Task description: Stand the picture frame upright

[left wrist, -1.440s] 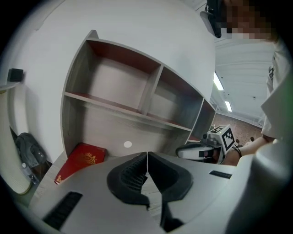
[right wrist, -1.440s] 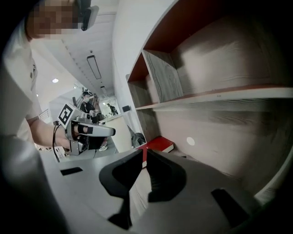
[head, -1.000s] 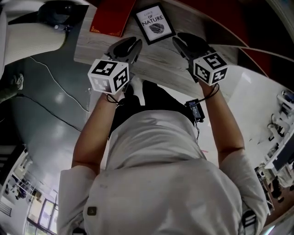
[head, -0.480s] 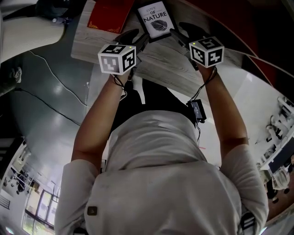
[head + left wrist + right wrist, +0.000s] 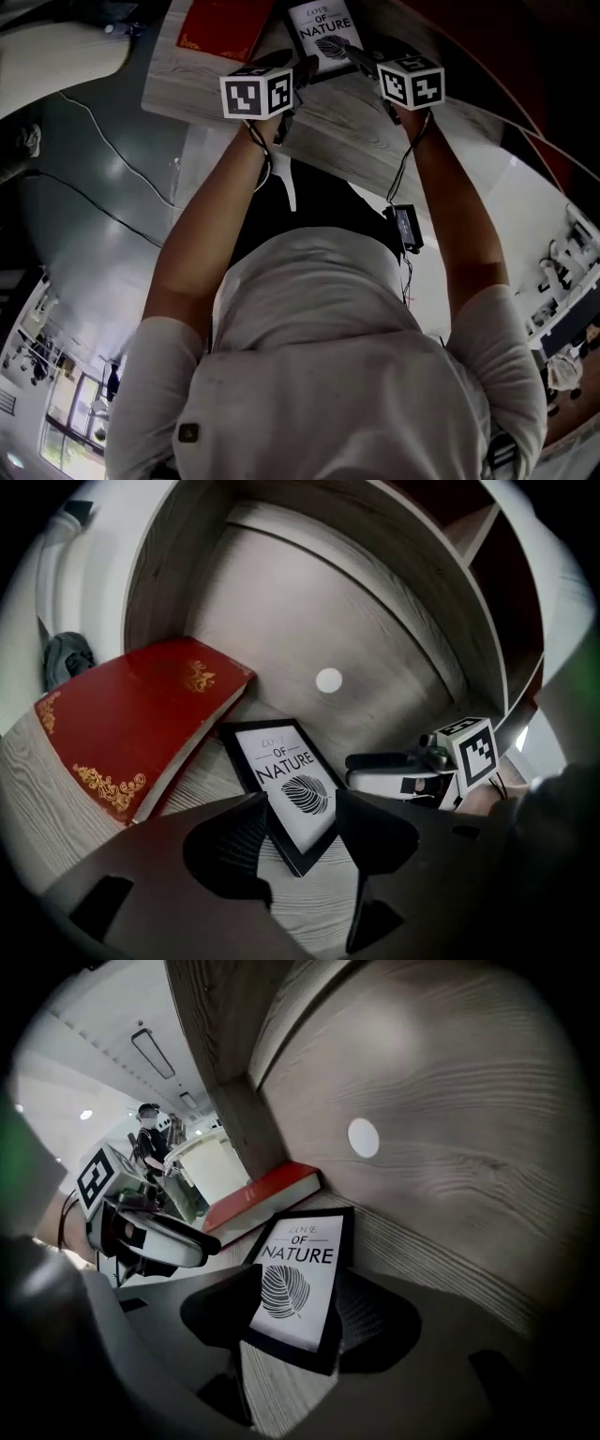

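Your picture frame [image 5: 323, 36] lies flat on the wooden worktop [image 5: 347, 131], with its print facing up. It has not been stood up yet. It sits toward the back edge of the worktop, close to the curved wooden wall [image 5: 375, 621] that has a small white dot [image 5: 329, 680] on it. The frame is turned a little, so one of its corners points back at you.

A red book [image 5: 220, 26] with gold marks lies just beside the frame, toward the back left corner of the worktop. You cannot tell if the book and the frame touch.

Your left gripper [image 5: 302, 67] is at the left side of the frame, down near the worktop. Its jaws have just been opening and now they stand wide apart. In the left gripper view the near corner of the frame [image 5: 289, 785] shows between the two jaws, but the pads do not press on it. This gripper [image 5: 302, 803] holds nothing.

Your right gripper [image 5: 361, 56] is at the right side of the frame. Its jaws have just been opening too, and they are wide apart. In the right gripper view the near end of the frame [image 5: 305, 1251] lies between them, and the pads are off it. This gripper [image 5: 300, 1279] holds nothing as well.

Each gripper can see the other one across the frame.
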`<state>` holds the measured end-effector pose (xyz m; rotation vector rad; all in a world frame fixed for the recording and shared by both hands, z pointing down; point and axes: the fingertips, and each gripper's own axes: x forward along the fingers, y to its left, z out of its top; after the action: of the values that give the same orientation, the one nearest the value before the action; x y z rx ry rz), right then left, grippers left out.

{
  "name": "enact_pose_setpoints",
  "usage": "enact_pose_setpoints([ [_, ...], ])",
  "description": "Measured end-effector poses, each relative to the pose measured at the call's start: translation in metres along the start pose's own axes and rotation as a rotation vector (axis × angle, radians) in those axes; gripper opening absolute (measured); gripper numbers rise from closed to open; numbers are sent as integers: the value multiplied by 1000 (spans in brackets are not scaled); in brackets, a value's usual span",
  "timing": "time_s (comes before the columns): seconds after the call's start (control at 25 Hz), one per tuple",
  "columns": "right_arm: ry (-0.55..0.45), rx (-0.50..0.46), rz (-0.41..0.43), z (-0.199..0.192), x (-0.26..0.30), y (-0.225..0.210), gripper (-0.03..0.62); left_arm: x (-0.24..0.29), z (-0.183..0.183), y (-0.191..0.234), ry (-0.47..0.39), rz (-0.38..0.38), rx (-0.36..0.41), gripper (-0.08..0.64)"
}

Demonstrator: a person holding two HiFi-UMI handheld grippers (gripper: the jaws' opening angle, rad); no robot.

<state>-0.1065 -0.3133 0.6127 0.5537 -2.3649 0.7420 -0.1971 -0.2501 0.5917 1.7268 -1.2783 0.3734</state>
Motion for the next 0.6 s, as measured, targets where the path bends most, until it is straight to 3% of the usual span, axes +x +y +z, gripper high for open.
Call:
enact_pose_setpoints([
  [0.2, 51, 5, -14, -10, 27, -17, 249, 22, -13, 24, 21, 41, -76, 254],
  [0.6, 89, 16, 2, -6, 46, -26, 250, 46, -13, 35, 44, 67, -123, 258],
])
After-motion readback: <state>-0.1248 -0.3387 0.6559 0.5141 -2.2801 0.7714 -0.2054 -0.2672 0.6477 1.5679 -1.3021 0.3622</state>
